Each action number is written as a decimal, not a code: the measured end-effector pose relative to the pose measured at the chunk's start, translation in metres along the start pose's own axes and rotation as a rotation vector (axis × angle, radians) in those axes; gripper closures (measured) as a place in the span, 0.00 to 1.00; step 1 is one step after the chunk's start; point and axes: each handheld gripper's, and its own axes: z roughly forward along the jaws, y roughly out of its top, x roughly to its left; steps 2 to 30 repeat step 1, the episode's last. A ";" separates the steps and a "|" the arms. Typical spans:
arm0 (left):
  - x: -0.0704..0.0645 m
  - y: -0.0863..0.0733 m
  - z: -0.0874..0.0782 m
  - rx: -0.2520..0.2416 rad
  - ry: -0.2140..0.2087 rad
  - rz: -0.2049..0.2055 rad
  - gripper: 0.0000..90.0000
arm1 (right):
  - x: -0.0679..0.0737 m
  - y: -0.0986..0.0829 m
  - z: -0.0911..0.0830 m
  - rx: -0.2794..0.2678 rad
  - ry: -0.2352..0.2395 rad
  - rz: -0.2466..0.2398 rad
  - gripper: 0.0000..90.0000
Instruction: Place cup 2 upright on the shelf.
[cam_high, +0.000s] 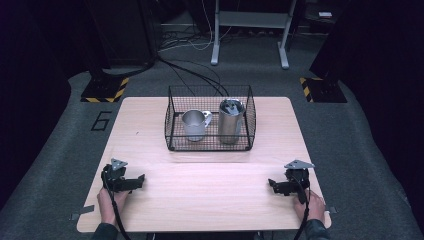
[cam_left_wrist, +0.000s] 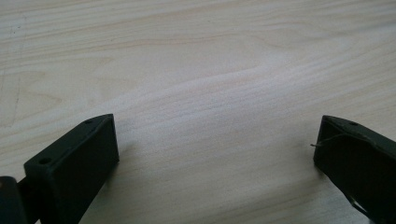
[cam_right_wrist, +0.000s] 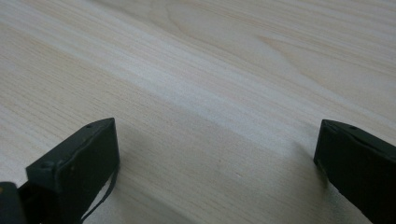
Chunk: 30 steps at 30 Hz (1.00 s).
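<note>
I hold the left gripper (cam_high: 141, 179) and right gripper (cam_high: 271, 184) low at the table's (cam_high: 210, 200) near corners, jaws spread, grasping nothing. The metal mug (cam_high: 194, 124) and steel cup (cam_high: 230, 121) stand in the wire basket (cam_high: 210, 145), well apart from both. Floor marking reads "6" (cam_high: 101, 120).

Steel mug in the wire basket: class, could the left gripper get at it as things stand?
Probably yes: the left gripper rests open on bare table, and the wire basket is open-topped, so the steel mug seems reachable from above.
</note>
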 end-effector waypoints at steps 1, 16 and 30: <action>0.001 0.000 0.000 0.000 -0.005 0.004 0.00 | 0.000 0.000 0.000 0.000 0.000 0.003 0.00; 0.001 0.000 0.000 0.000 -0.005 0.004 0.00 | 0.000 0.000 0.000 0.000 0.000 0.003 0.00; 0.001 0.000 0.000 0.000 -0.005 0.004 0.00 | 0.000 0.000 0.000 0.000 0.000 0.003 0.00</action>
